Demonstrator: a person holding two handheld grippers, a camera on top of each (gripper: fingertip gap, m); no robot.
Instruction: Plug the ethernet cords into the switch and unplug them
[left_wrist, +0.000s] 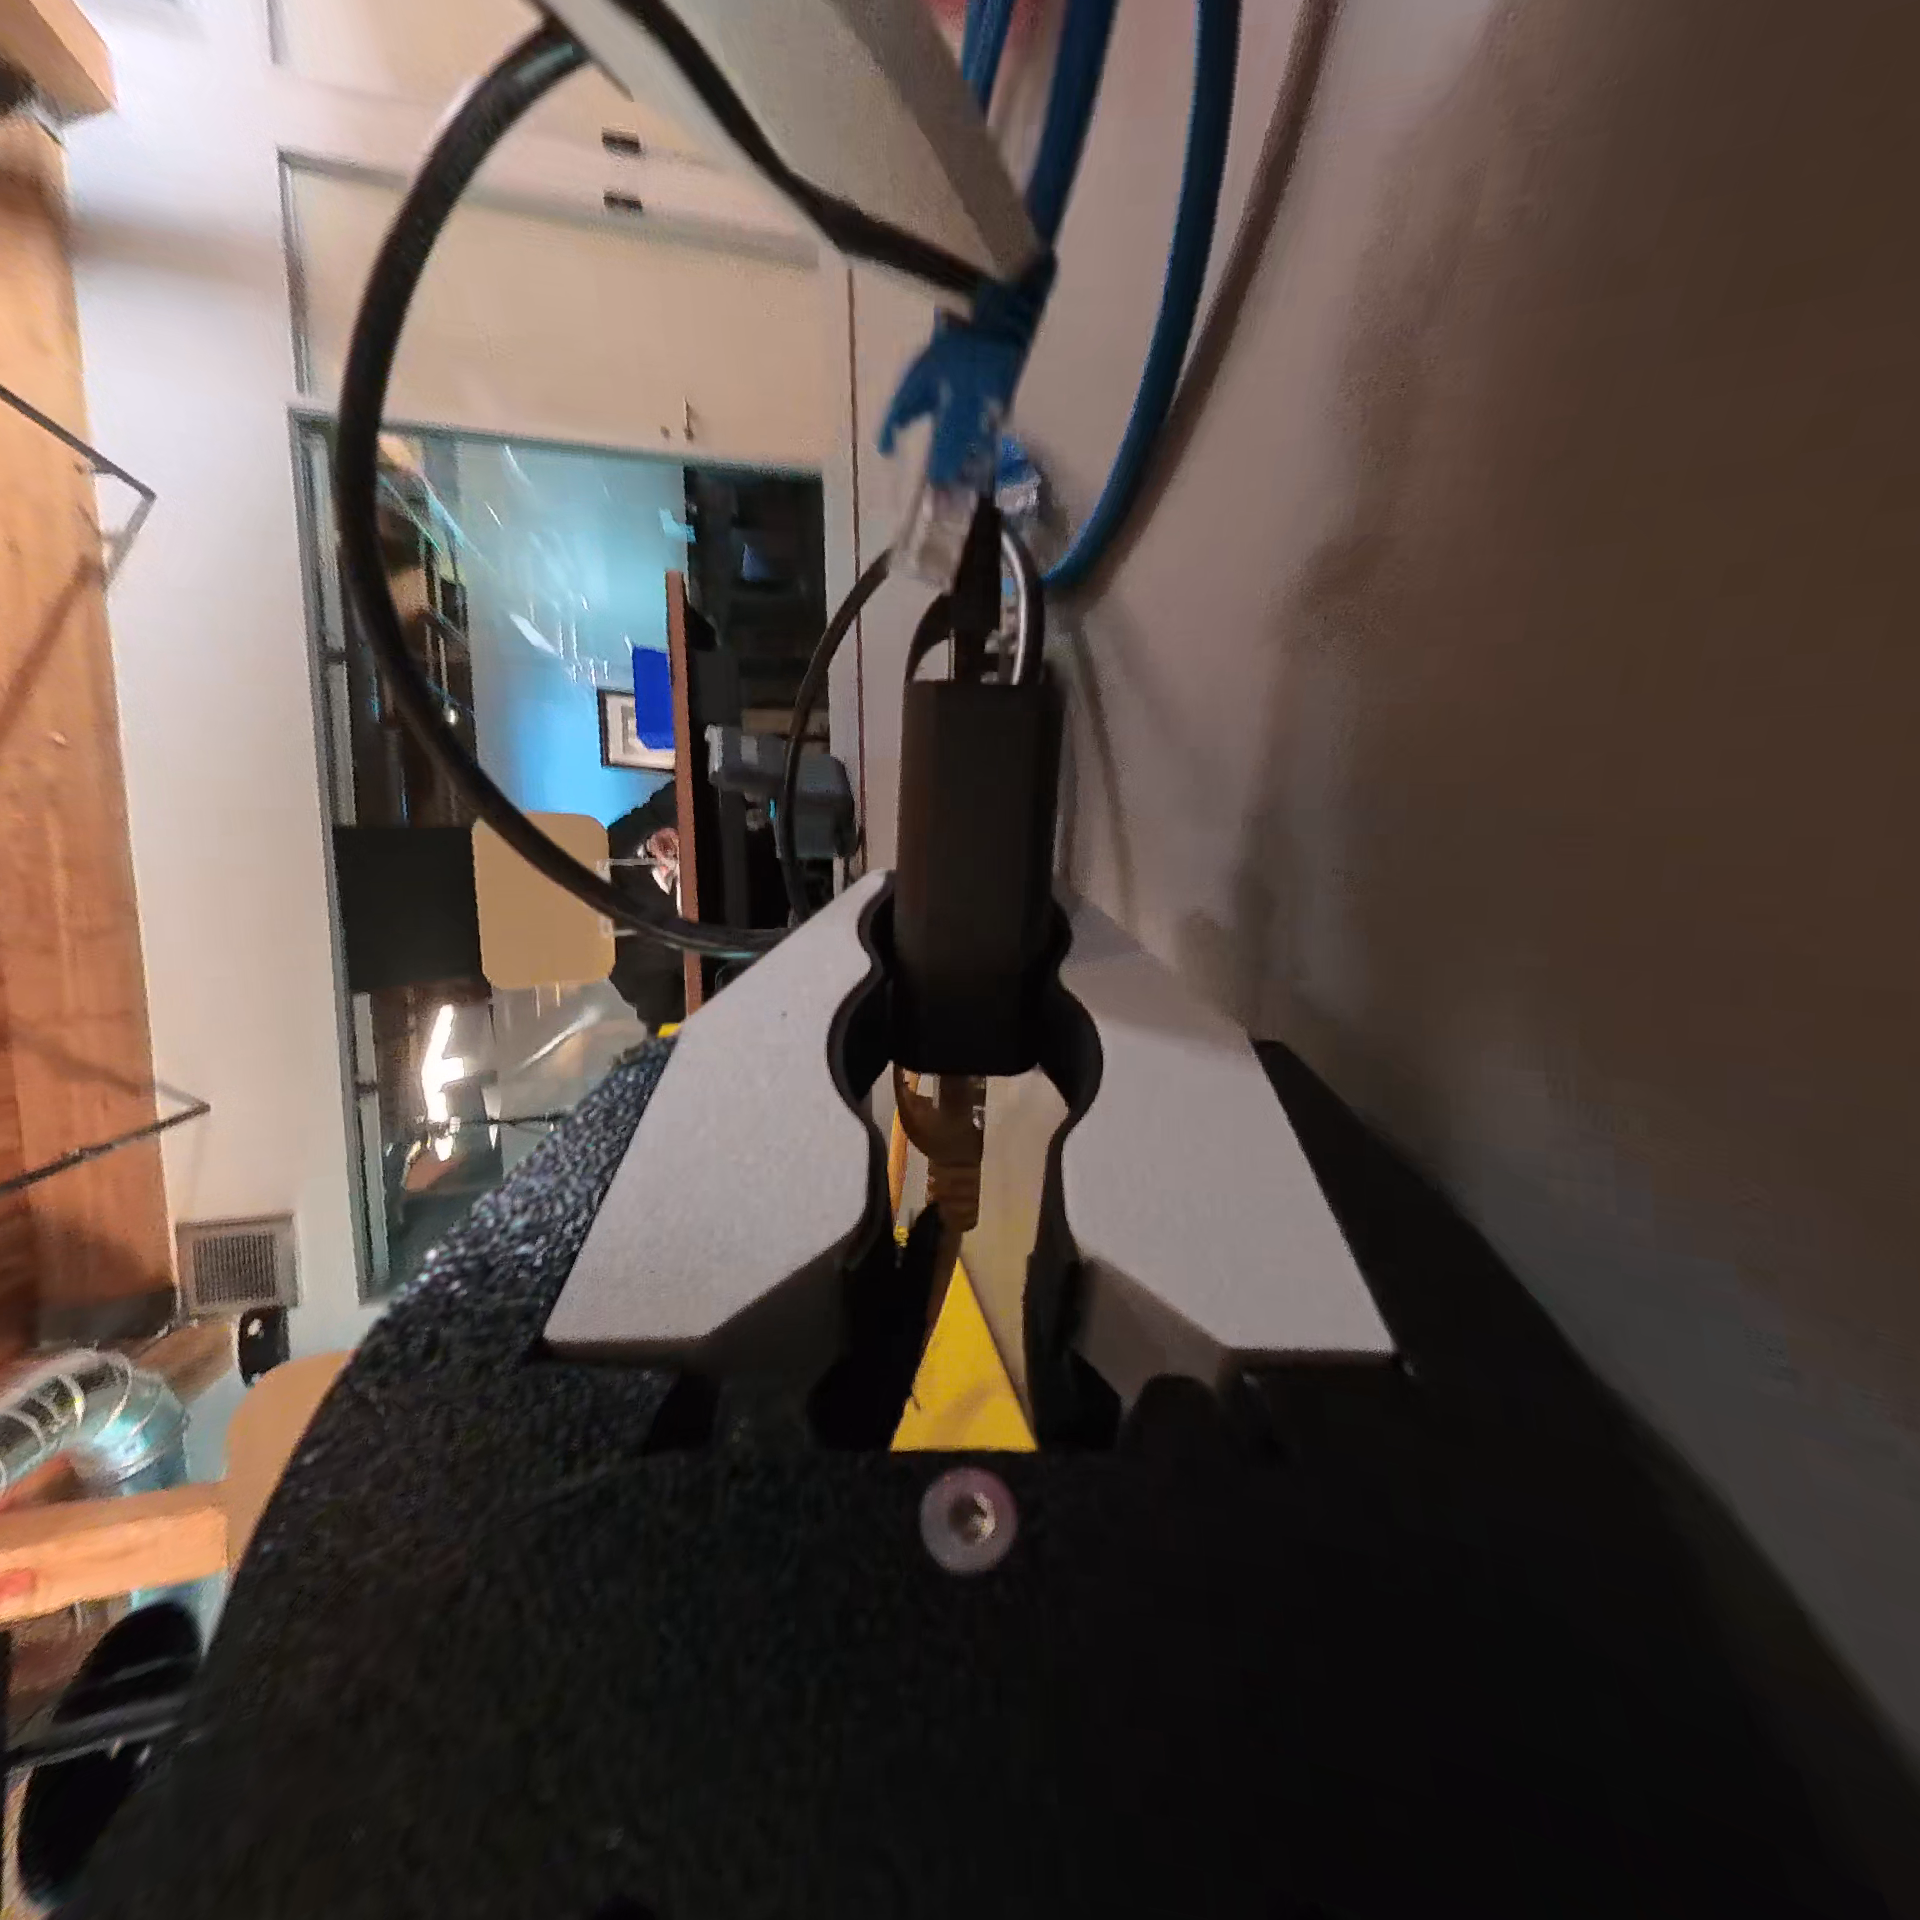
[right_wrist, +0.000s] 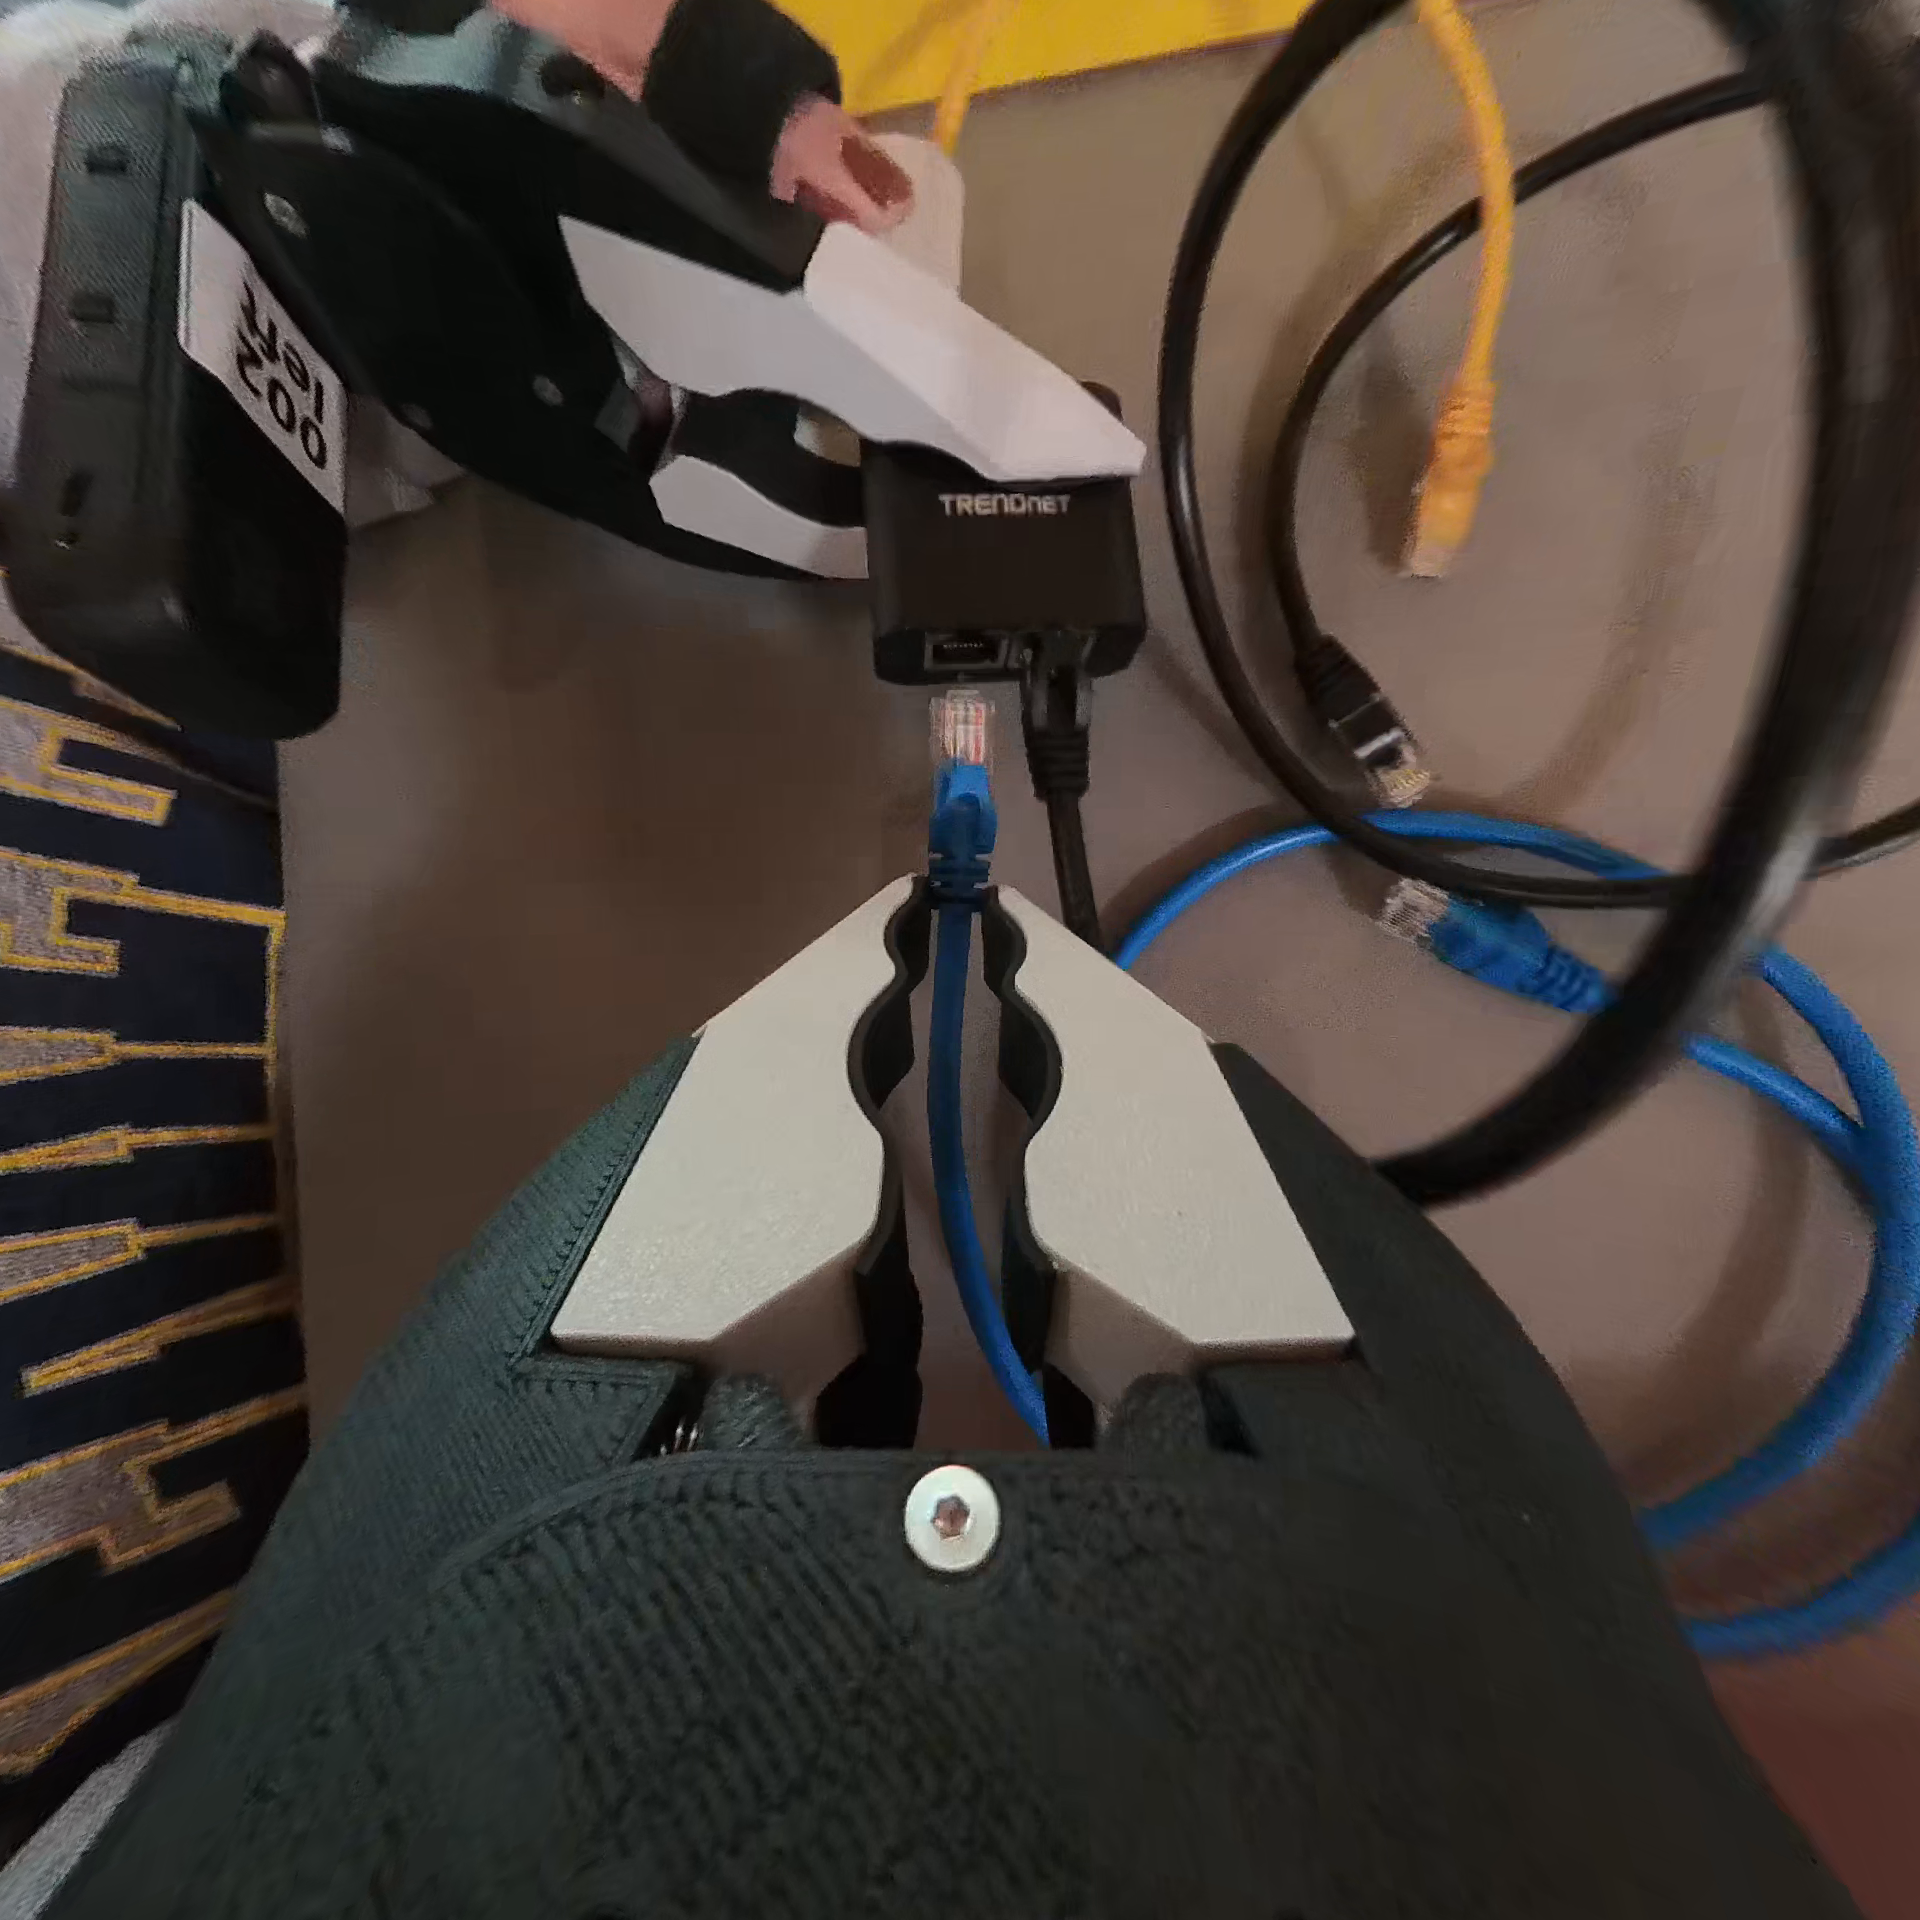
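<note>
My right claw (right_wrist: 951, 904) is closed down on the blue cord (right_wrist: 961, 1122), pinching it just behind the plug's ribbed boot, so the clear plug (right_wrist: 964, 727) sticks out ahead of the fingertips. The plug sits just short of the switch (right_wrist: 1003, 566), lined up with the empty left port (right_wrist: 961, 651) but not yet in it. A black cord (right_wrist: 1060, 748) already fills the right port beside it.

My left claw (left_wrist: 977, 977) is clamped around the switch body (left_wrist: 977, 800), holding it off the brown table (right_wrist: 582, 831). From the right wrist view I see that claw coming in from the far left.

I judge the switch small, light and rigid, so it would slide away under a push unless I brace it like this. The cord is limp and springy; gripping close to the boot keeps the plug from flopping. The plug itself is brittle plastic with a thin latch tab, so I would press straight in, not at an angle.

To the right lie spare cords: a yellow one (right_wrist: 1460, 436), another black plug (right_wrist: 1361, 717) and a blue plug (right_wrist: 1475, 940).
</note>
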